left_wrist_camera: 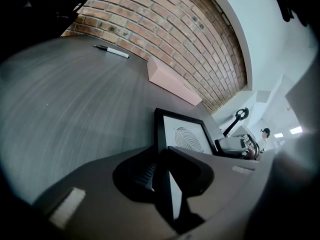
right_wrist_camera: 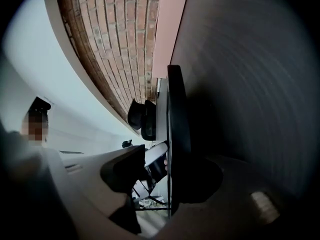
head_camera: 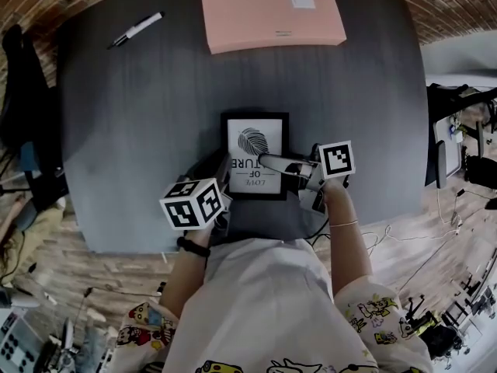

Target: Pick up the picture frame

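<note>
The dark table (head_camera: 140, 130) carries a pink box (head_camera: 268, 10) at its far edge. The picture frame (head_camera: 254, 142) lies print-up near the near edge, in front of the person. The left gripper (head_camera: 224, 182) is clamped on the frame's near left side. The right gripper (head_camera: 268, 163) straddles the right edge with its jaws apart: one sits behind the frame, the other stands off its face. It should close squarely on the border before both raise the frame level. A pen (head_camera: 136, 29) lies well apart.
</note>
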